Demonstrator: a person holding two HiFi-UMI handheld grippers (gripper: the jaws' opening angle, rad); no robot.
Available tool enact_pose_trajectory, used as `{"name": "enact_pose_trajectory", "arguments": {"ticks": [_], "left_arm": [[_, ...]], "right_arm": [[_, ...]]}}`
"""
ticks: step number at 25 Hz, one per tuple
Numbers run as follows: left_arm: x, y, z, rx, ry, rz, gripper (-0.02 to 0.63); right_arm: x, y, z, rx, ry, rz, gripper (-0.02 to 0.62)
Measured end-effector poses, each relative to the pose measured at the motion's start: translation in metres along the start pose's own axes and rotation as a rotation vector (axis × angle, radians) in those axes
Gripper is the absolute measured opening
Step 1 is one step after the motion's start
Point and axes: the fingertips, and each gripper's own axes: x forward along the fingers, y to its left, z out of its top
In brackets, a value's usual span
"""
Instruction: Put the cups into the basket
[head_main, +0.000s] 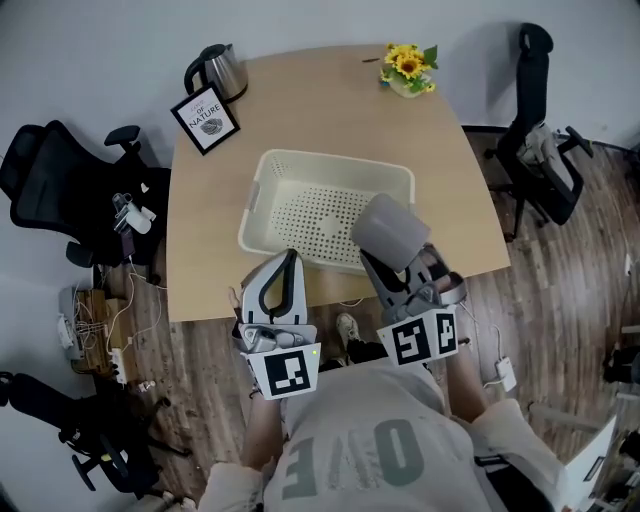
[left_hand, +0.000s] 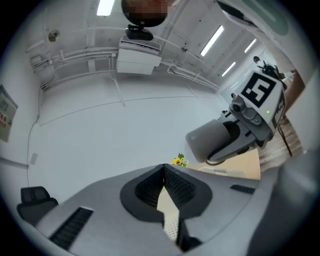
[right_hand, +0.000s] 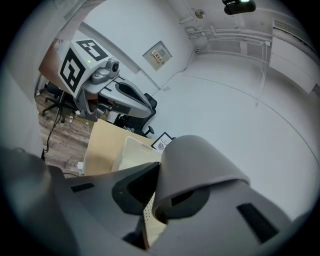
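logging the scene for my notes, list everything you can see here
table: 1, light wood, centre
basket: 1, cream, mid-table
cup: 1, grey, in right tool over basket's near right corner
kettle: 1, silver, far left corner
framed sign: 1, black frame, beside kettle
sunflowers: 1 bunch, yellow, far right corner
office chairs: 2, black, either side of table
left tool: 1, grey, shut, empty
right tool: 1, grey, shut on cup

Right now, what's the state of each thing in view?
Cup: off the table, held in right gripper.
Right gripper: fingers shut on cup.
Left gripper: fingers together, empty.
Basket: upright on table, no cup seen inside.
Kettle: upright, lid down.
Frame: propped upright.
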Motion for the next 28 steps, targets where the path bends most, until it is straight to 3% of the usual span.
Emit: {"name": "enact_pose_trajectory", "arguments": {"ticks": [3, 10, 21, 28], "left_arm": [[0.026, 0.005, -0.003, -0.049, 0.020, 0.013, 0.009], [0.054, 0.001, -0.025, 0.035, 0.068, -0.017, 0.009], [0.100, 0.037, -0.021, 0.050, -0.006, -0.067, 0.009], [0.114, 0.049, -0.032, 0.019, -0.029, -0.073, 0.009]], "right_arm": [[0.012, -0.018, -0.017, -0.001, 0.002, 0.017, 0.034], [0.040, -0.015, -0.038, 0.008, 0.017, 0.050, 0.032], [0.083, -0.051, -0.019, 0.005, 0.041, 0.004, 0.032], [0.120, -0.028, -0.036, -0.070, 0.140, 0.154, 0.032]]}}
